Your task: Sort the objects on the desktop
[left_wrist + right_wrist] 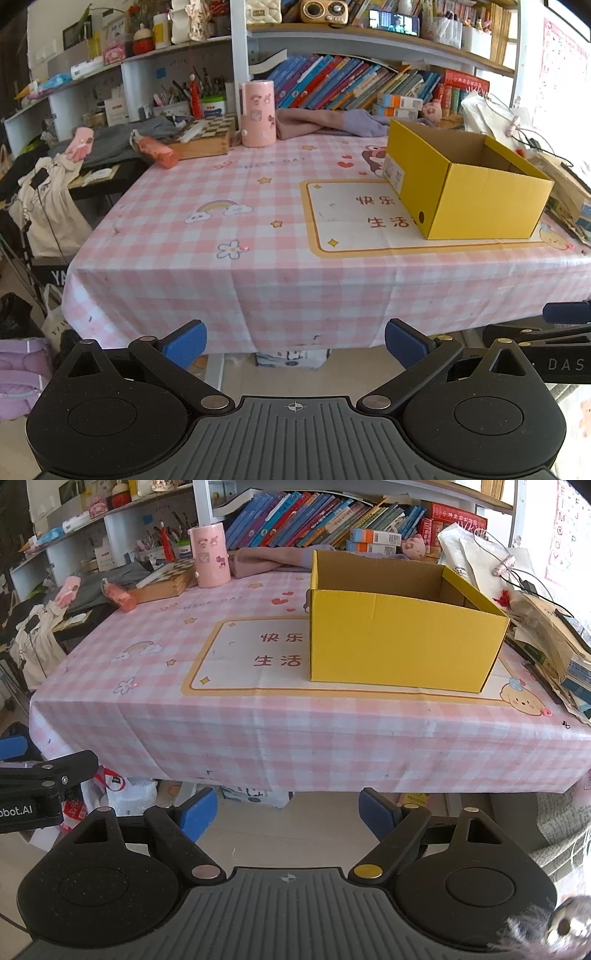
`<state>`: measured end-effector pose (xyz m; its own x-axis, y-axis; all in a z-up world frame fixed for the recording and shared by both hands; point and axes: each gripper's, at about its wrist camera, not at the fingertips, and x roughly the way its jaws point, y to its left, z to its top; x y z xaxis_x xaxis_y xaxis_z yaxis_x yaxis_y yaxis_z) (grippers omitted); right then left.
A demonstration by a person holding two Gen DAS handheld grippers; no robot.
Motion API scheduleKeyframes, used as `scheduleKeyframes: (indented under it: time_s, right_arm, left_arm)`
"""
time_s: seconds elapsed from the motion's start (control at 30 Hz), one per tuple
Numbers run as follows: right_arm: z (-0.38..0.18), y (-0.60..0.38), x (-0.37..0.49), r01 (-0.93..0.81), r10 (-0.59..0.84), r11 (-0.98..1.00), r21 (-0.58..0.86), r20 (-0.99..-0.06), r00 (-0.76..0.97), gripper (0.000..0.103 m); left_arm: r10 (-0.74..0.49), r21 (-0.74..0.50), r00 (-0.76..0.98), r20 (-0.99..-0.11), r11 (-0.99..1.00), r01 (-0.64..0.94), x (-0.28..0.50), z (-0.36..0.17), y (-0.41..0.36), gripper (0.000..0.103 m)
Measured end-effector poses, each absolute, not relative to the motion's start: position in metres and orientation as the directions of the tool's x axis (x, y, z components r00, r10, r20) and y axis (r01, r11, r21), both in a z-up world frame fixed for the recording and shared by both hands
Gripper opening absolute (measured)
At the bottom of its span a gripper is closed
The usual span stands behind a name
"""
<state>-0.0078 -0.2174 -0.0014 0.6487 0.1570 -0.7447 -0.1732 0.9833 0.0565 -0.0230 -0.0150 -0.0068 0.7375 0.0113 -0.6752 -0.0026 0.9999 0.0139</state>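
- Yellow cardboard box sits open-topped on the right half of your table, partly over the cream printed panel with red characters. What's inside is hidden from both cameras; only bare brown inner walls show.
- Pink-and-white checked tablecloth covers the table and hangs over the near edge. Front half of it carries only the box.
- Your left gripper hangs off the near edge, jaws spread wide, nothing between the blue pads. Through the gap you see only cloth overhang and floor.
- Your right gripper is in the same posture: jaws apart, blue pads empty, short of the table edge.
- Each gripper catches the other's black body at its frame edge, so they sit side by side, apart.
- Things to sort are all along the far edge: pink cylindrical container with stickers, upright; wooden chessboard box just left of it; salmon folded umbrella lying against the chessboard's near-left corner, sticking past the table edge.
- Crumpled pink-and-lilac cloth lies between the container and the box, against the row of books.
- Stack of papers and bags crowds the right edge beside the box.
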Motion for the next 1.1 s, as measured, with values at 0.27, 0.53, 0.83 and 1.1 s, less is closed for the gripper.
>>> scheduleKeyframes:
  time_s: [0.27, 0.53, 0.83, 1.1]
  right_arm:
    - [-0.0019, -0.2188, -0.0068, -0.166, 0.156, 0.984, 0.062, -0.748, 0.645, 0.083]
    - [-0.0022, -0.2189, -0.0047, -0.172, 0.161, 0.983, 0.063, -0.748, 0.644, 0.083]
    - [-0.0024, -0.219, -0.0037, -0.172, 0.161, 0.983, 0.063, -0.75, 0.642, 0.083]
    - [-0.0042, -0.2209, -0.0009, -0.169, 0.156, 0.984, 0.061, -0.755, 0.637, 0.083]
  left_arm:
    - [0.016, 0.028, 0.734, -0.679, 1.0, 0.004, -0.0219, -0.0077, -0.0188, 0.103]
    - [0.019, 0.033, 0.734, -0.679, 0.999, 0.004, -0.0213, -0.0072, -0.0196, 0.103]
    - [0.0, 0.013, 0.735, -0.678, 1.0, 0.012, -0.0206, -0.0067, -0.0185, 0.103]
    - [-0.025, -0.041, 0.746, -0.666, 0.999, -0.003, -0.0176, -0.0065, -0.0149, 0.103]
